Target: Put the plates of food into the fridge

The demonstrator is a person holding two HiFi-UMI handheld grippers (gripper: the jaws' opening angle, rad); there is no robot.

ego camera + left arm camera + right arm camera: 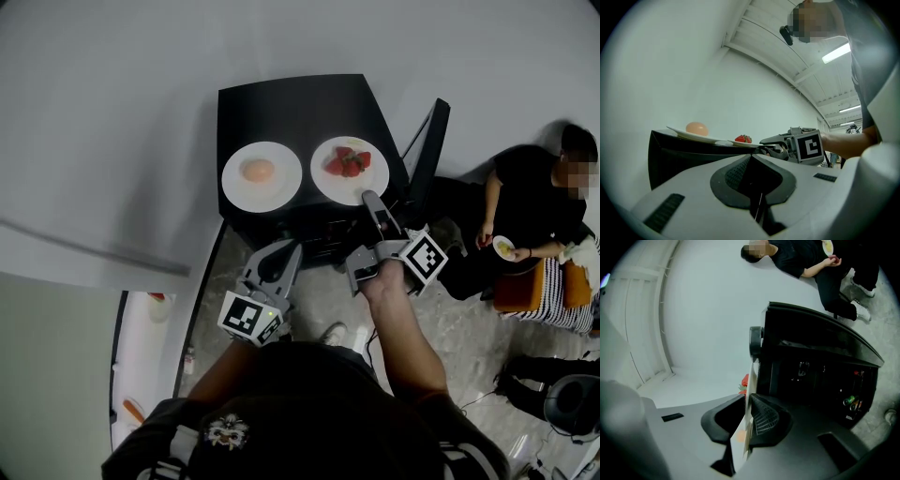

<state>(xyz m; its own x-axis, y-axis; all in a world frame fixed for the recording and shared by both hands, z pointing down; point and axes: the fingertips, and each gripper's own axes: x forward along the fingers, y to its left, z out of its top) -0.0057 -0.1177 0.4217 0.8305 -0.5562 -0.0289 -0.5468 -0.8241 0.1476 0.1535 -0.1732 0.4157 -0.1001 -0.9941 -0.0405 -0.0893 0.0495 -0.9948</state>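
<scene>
Head view, with both gripper views. Much of the left gripper [289,247] and both arms are covered by the person's head and shoulders; a white strip at the lower left is cut off by the frame and hard to make out. In the right gripper view the scene is rolled on its side, and the strawberry plate [747,404] appears only as a thin white edge, with most of the strawberries [744,379] hidden behind a jaw.

The right gripper [370,199] meets the near rim of the strawberry plate [352,190], which lies on top of a black cabinet [281,108]; its jaws pinch that rim from above and below. The left gripper [751,157] is level with the cabinet's front, below the other plate [262,194] and apart from it, its jaws pressed together on nothing.

Both plates are round, white, smooth and shallow. One bears red strawberries [349,161], the other a pale orange, egg-shaped item [258,170]. The cabinet is dark and glossy. The jaw pads show a fine grid texture.
</scene>
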